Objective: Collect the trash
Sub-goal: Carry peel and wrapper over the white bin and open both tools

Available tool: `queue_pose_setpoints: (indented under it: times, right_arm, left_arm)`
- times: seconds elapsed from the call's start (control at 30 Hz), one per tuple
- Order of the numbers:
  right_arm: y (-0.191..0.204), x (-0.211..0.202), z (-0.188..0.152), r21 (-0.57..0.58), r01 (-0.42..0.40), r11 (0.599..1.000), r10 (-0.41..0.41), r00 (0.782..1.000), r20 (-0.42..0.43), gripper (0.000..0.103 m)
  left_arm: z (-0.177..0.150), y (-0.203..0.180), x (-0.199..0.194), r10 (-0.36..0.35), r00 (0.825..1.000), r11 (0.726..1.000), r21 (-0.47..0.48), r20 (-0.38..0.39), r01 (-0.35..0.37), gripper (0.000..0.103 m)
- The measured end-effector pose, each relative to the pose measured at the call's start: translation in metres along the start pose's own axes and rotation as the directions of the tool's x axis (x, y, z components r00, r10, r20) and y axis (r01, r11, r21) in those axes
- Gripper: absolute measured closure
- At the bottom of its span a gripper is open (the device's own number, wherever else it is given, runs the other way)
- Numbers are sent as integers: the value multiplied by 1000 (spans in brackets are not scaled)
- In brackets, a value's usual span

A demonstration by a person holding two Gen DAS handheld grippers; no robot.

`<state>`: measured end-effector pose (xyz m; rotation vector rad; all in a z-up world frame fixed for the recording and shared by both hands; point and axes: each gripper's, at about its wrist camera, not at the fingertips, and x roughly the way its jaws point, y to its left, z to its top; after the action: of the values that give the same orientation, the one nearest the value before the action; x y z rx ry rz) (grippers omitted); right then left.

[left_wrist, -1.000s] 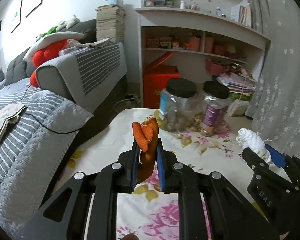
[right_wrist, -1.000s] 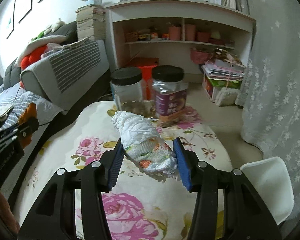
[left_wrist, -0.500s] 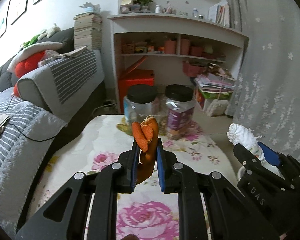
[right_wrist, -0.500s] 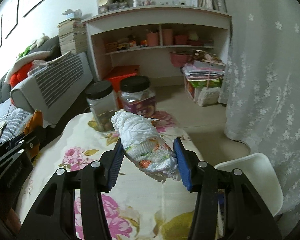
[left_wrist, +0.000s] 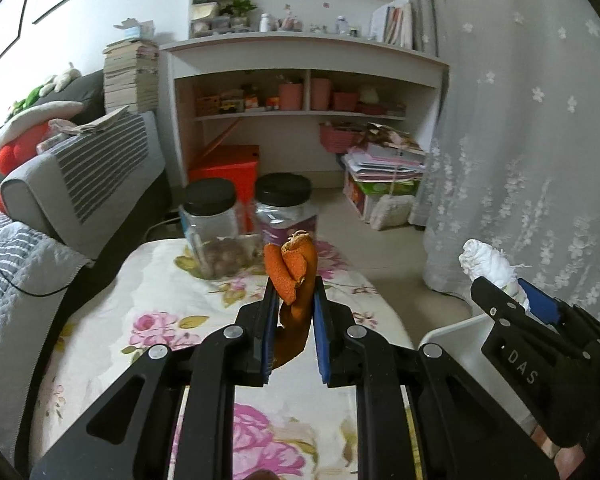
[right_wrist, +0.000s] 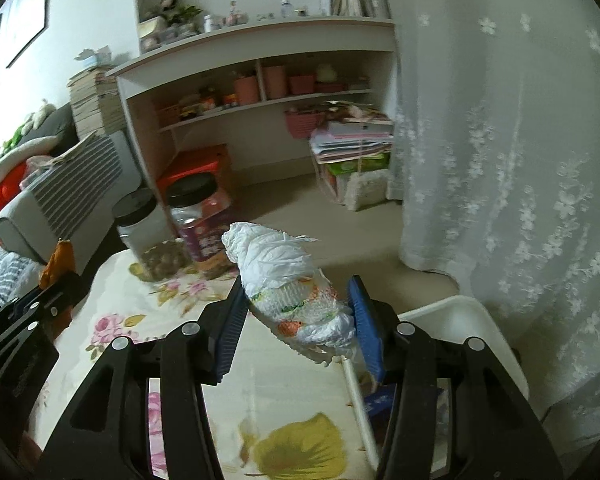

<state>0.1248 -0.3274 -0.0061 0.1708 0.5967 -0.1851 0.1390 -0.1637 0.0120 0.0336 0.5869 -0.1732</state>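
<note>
Left gripper [left_wrist: 294,312]: pressed together on a curled strip of orange peel [left_wrist: 293,276], pinched upright between the blue pads, held above the floral-clothed surface [left_wrist: 160,304].

Right gripper [right_wrist: 298,312]: clamped on a crumpled white wrapper [right_wrist: 288,276] with orange and green print, lying tilted across both pads, held over the right edge of the surface [right_wrist: 236,372], partly above a white bin [right_wrist: 472,320] just beside that edge. Something blue inside the bin, blurred and not identifiable.

Relative to the surface: two clear jars with black lids at the far end, side by side, the plain jar [left_wrist: 214,228] to the left with brown contents, the purple-labelled jar [left_wrist: 286,216] to the right. Grey striped sofa [left_wrist: 80,168] along the left side. White shelf unit [left_wrist: 300,92] beyond the far end, a red box [left_wrist: 228,168] on the floor before it. Lace curtain [left_wrist: 520,160] off to the right, behind the bin.

Seen from the left wrist: right gripper [left_wrist: 512,292] to the right of the surface, wrapper [left_wrist: 484,260] projecting from its tip.
</note>
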Motion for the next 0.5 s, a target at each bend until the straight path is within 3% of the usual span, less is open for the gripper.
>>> queue_pose_setpoints:
  times: [0.37, 0.43, 0.5]
  right_arm:
    - [-70, -9, 0, 77, 106, 991, -106, 994, -15, 52]
    - [-84, -13, 0, 102, 124, 987, -124, 992, -15, 27]
    - [-99, -19, 0, 134, 152, 979, -153, 988, -1, 23]
  left_arm:
    - [0, -63, -1, -83, 997, 995, 56, -5, 83, 86]
    - [0, -77, -2, -105, 994, 992, 68, -8, 106, 86]
    - [-1, -88, -2, -122, 992, 989, 79, -12, 123, 86]
